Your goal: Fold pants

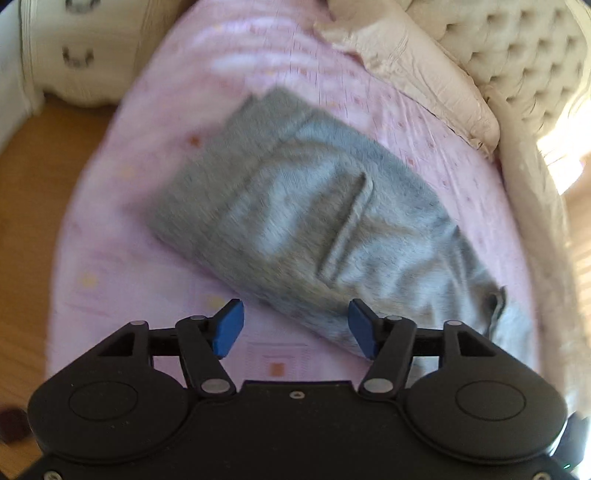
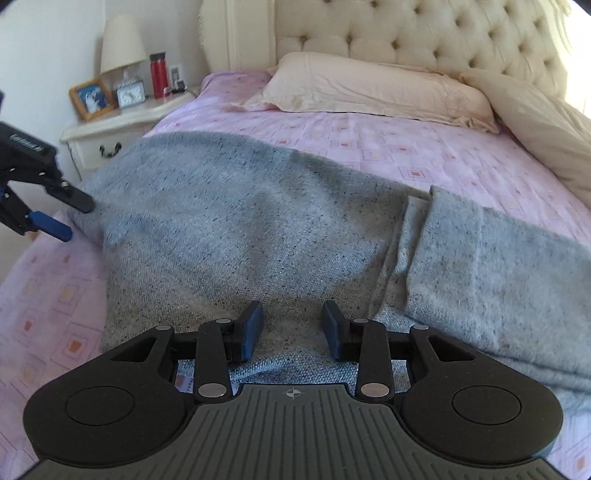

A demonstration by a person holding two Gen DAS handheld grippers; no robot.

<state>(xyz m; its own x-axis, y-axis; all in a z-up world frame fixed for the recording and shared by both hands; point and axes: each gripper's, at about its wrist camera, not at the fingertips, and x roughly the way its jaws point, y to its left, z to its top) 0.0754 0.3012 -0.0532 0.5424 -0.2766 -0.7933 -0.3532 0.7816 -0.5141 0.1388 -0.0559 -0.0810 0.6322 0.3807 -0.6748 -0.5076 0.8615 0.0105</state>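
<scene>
Grey pants point(image 1: 306, 206) lie folded in a long band on the pink bed sheet point(image 1: 155, 122). My left gripper point(image 1: 295, 328) hovers at their near edge, jaws wide apart. Only sheet and the fabric's hem show between its blue pads point(image 1: 229, 328). In the right wrist view the pants point(image 2: 229, 229) stretch across the bed with a folded layer at right. My right gripper point(image 2: 293, 328) hangs over the cloth, pads apart, nothing pinched. The left gripper point(image 2: 77, 219) appears at the far left, open beside the pants' left end.
Cream pillows point(image 2: 369, 88) and a tufted headboard point(image 2: 424, 33) lie beyond the pants. A nightstand point(image 2: 110, 129) at the left carries a lamp, a red bottle point(image 2: 158, 74), a clock and a framed picture. Wooden floor point(image 1: 44, 177) runs along the bed's left side.
</scene>
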